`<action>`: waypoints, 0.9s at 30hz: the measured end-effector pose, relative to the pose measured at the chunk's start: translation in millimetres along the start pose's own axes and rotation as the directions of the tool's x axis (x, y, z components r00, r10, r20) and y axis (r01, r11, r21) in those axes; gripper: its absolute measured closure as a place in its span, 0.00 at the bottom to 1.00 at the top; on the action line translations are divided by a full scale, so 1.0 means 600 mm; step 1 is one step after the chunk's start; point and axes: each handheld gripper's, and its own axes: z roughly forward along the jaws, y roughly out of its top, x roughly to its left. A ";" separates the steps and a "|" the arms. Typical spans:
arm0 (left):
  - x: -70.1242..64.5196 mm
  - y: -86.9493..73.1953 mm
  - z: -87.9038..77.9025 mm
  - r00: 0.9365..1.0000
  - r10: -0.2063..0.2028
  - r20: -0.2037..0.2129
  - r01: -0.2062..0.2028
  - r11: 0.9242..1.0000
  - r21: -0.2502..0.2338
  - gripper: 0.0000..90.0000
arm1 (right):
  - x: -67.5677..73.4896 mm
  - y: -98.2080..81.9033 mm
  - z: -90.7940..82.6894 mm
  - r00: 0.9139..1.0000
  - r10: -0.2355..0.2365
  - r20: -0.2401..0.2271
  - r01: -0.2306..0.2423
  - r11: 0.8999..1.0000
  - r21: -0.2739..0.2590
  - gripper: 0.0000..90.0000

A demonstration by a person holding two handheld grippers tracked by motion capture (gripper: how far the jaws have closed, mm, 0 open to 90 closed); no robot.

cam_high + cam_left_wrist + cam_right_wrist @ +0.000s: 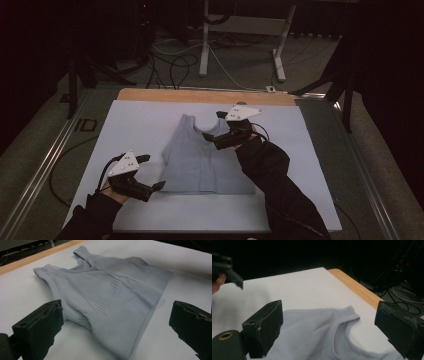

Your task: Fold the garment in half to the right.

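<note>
tank top point(110, 297): soft matt knit cloth, ribbed bands across the front. table cover point(145, 125): smooth matt, paper-like sheet. far table edge point(200, 96): bare wood. jaws on both grippers: matt black, rough chipped foam-like pads. grey plate on right gripper point(218, 129): flat plastic look

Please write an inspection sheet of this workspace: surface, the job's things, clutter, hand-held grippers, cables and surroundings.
Surface: white sheet covers the table; a wooden edge shows at the far side.
Job's things: pale blue tank top lies flat on the sheet, straps toward the far edge, hem toward the person.
Clutter: nothing seen on the sheet.
Grippers: left hand-held gripper is open beside the top's near-left hem corner, not gripping it. Right hand-held gripper is open above the neckline and right strap, holding nothing.
Cables: one cable trails from the left hand-held gripper; several lie on the floor beyond the table.
Surroundings: dark room, white table frame behind.
</note>
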 end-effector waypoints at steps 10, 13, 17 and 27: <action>-0.002 -0.009 0.021 1.000 -0.019 -0.009 0.020 0.999 0.036 0.01 | -0.019 0.014 0.055 1.000 0.026 -0.009 -0.026 1.000 0.002 0.09; -0.003 -0.013 0.025 1.000 -0.027 -0.007 0.027 0.999 0.045 0.01 | -0.024 0.015 0.073 0.999 0.031 -0.016 -0.031 0.999 0.018 0.09; -0.001 -0.019 0.029 0.999 -0.034 -0.012 0.034 0.998 0.050 0.01 | -0.028 0.014 0.091 0.999 0.039 -0.017 -0.038 0.999 0.029 0.09; 0.005 -0.035 0.053 0.997 -0.083 0.002 0.082 0.988 0.134 0.01 | -0.036 0.014 0.142 0.999 0.051 -0.019 -0.050 0.996 0.068 0.09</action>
